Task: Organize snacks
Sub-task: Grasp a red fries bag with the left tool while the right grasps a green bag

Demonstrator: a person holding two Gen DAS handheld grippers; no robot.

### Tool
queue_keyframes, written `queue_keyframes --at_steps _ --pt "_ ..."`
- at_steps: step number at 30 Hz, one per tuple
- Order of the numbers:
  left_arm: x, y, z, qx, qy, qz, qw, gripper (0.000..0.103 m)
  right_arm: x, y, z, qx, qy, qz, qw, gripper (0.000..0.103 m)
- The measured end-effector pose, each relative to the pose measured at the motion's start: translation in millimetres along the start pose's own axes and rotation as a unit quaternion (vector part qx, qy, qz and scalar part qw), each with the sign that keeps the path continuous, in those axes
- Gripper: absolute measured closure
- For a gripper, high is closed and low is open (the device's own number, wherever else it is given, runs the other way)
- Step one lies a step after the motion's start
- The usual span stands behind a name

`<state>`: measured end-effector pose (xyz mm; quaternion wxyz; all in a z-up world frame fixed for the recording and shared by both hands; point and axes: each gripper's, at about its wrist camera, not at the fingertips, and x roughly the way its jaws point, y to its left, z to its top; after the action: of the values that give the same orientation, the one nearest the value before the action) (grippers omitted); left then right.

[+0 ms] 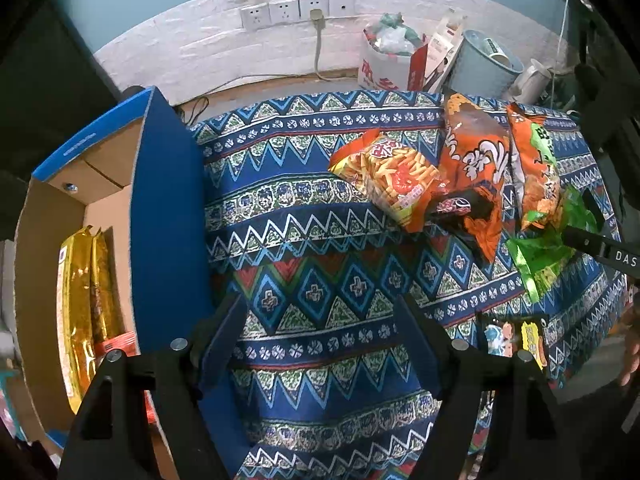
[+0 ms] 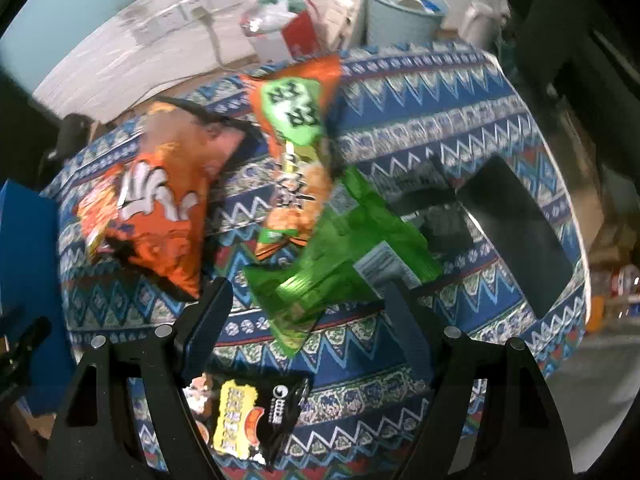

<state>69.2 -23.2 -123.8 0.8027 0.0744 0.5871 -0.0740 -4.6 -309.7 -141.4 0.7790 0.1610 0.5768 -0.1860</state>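
The right wrist view is motion-smeared, so print on the crinkly green foil snack bag [image 2: 340, 256] ahead of the right gripper [image 2: 308, 312] cannot be read.

The left gripper [image 1: 320, 344] has its two fingers spread wide apart, nothing between them, over a patterned blue tablecloth [image 1: 320, 248]. To the left of the fingers stands a blue cardboard box [image 1: 168, 220], open, with gold packets [image 1: 86, 300] upright inside it. Ahead and to the right of the fingers lie a fries-print snack bag [image 1: 386, 176], an orange snack bag [image 1: 474, 160] and an orange-and-green bag [image 1: 534, 168], overlapping one another. Farther right, the right gripper [image 1: 576, 220] reaches a green bag [image 1: 540, 256]. Just beside the right finger lies a small black-and-yellow packet [image 1: 530, 338].
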Motion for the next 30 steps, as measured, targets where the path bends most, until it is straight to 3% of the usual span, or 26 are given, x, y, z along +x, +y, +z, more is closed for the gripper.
queue_keyframes --at_steps 8,16,17,19,23,30 --pt "14 -10 16 -0.006 0.009 -0.006 0.9999 0.026 26 -13 5 0.025 0.014 -0.012 1.000 0.026" --pt "25 -15 44 -0.045 0.016 -0.024 0.9986 0.025 48 -17 1 0.032 0.037 0.034 0.998 0.026" --pt "27 -15 47 -0.051 0.016 -0.026 0.9982 0.025 48 -16 0 0.026 0.034 0.036 0.998 0.028" --pt "32 -15 55 -0.068 0.018 -0.033 0.9970 0.025 45 -12 -3 0.006 0.025 0.050 0.998 0.042" --pt "43 -16 70 -0.091 0.023 -0.033 0.9950 0.025 38 0 -7 -0.047 0.011 0.045 0.998 0.076" --pt "56 -18 86 -0.133 0.030 -0.048 0.9895 0.025 29 15 -24 -0.135 -0.013 -0.015 0.991 0.078"
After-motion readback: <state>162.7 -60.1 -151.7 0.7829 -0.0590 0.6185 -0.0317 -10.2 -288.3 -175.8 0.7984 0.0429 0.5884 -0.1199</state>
